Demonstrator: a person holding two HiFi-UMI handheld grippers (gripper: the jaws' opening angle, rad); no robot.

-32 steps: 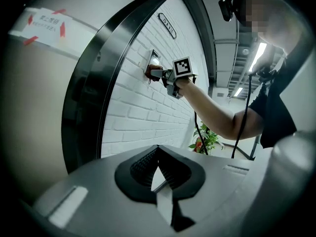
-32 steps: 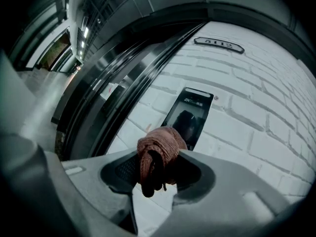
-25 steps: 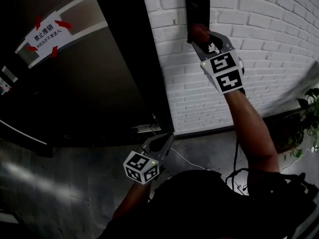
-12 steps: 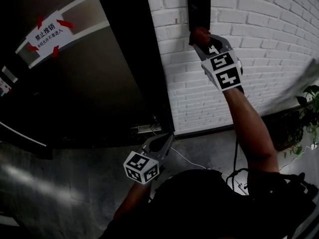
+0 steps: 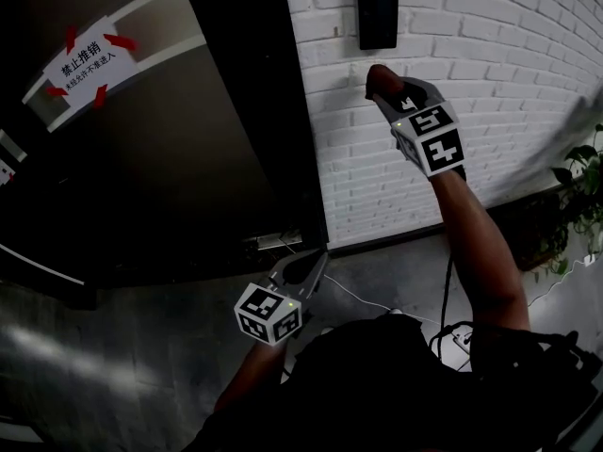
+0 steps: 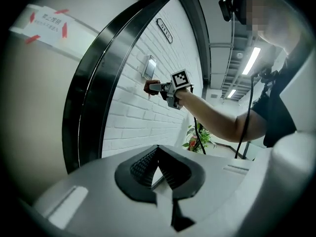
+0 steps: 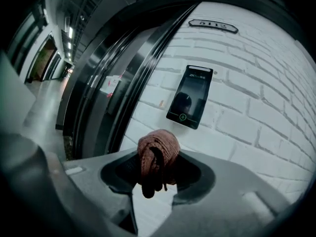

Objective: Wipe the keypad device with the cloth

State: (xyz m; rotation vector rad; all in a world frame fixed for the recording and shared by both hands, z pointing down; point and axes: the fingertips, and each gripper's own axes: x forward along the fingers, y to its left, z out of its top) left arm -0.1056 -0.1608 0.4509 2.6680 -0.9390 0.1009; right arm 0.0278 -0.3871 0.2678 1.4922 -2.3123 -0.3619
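The black keypad device (image 5: 377, 9) hangs on the white brick wall (image 5: 490, 111); it also shows as keypad device (image 7: 190, 96) and keypad device (image 6: 149, 67). My right gripper (image 5: 382, 85) is shut on a bunched reddish-brown cloth (image 5: 379, 79), held below the device and off it. In the right gripper view the cloth (image 7: 157, 159) bulges between the jaws of the right gripper (image 7: 158, 174). My left gripper (image 5: 306, 271) hangs low by the door frame; in its own view the left gripper (image 6: 158, 168) has its jaws together with nothing in them.
A dark door (image 5: 170, 158) with a paper notice (image 5: 83, 61) stands left of the wall. A number plate (image 7: 213, 26) sits above the device. A potted plant (image 5: 579, 205) is at the right. A cable (image 5: 363, 304) lies on the floor.
My right gripper with the cloth has come down from the keypad device's lower edge and now sits clear below it. The left gripper has hardly moved.
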